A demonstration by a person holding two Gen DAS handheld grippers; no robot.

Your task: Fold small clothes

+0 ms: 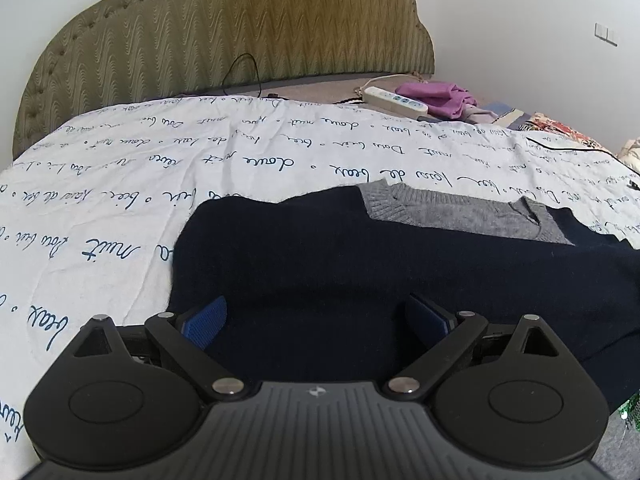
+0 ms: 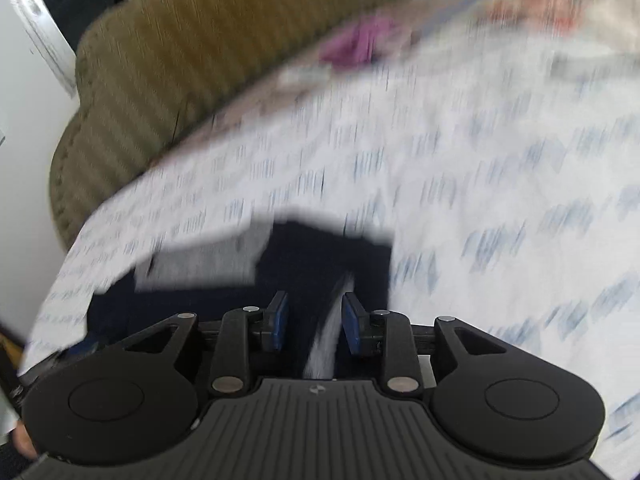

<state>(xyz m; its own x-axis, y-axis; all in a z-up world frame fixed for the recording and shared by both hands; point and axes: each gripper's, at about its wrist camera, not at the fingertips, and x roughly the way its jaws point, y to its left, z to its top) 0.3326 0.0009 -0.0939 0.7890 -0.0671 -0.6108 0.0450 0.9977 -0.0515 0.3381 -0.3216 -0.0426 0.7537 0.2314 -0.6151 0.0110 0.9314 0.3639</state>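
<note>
**Navy sweater on the scripted bedspread**

The navy sweater (image 1: pixel 360 248) with its grey collar (image 1: pixel 452 212) lay flat on the white bedspread (image 1: pixel 120 208), whose blue cursive script was only partly legible, "nuit" among it; the left gripper (image 1: pixel 316 320) hovered over it, fingers spread wide, holding nothing; the right gripper (image 2: pixel 316 326), in a motion-blurred view, stood partly parted; whether it pinched cloth could not be told; a power strip (image 1: pixel 394 101) lay beside purple cloth (image 1: pixel 436 98)

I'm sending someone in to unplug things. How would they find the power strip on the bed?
Start at the olive headboard and follow the bed's far edge toward its right end. The power strip lies there, just past the script-printed white sheet, beside a purple cloth. It is the only hard white bar there, with blue buttons along its top.
</note>
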